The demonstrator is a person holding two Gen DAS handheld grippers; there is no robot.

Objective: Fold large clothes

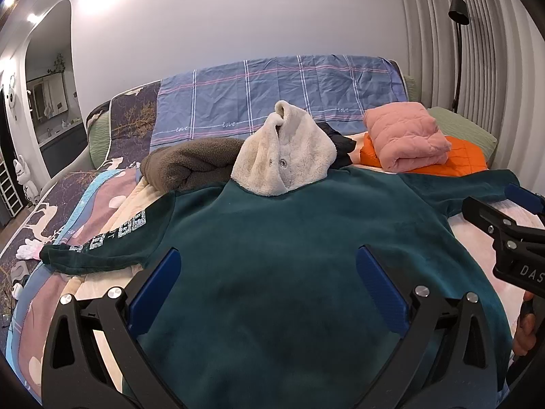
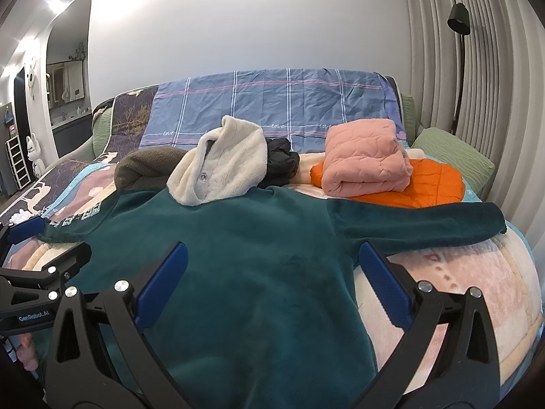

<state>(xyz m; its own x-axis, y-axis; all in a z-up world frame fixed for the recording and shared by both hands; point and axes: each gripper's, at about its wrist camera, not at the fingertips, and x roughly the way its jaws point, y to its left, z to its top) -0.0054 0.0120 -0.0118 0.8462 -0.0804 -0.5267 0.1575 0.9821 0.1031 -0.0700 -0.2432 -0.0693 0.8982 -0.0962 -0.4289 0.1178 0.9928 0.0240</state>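
Observation:
A dark green fleece hoodie [image 1: 279, 259] lies flat on the bed, back up, with its cream fleece-lined hood [image 1: 286, 156] at the far end and both sleeves spread out. Its left sleeve [image 1: 102, 245] carries white block lettering. It also shows in the right wrist view [image 2: 238, 266], with the right sleeve [image 2: 419, 221] stretched toward the bed's right side. My left gripper [image 1: 269, 283] is open and empty above the hoodie's body. My right gripper [image 2: 272, 279] is open and empty above the hoodie's right half, and shows at the right edge of the left wrist view [image 1: 504, 218].
Behind the hood lie a brown fleece garment [image 1: 190, 163], a black garment [image 2: 281, 163], and a folded pink quilted piece [image 1: 405, 139] on an orange jacket [image 1: 466, 160]. A blue checked sheet [image 1: 282, 95] covers the headboard. A green pillow [image 2: 453, 160] and floor lamp [image 2: 460, 54] stand right.

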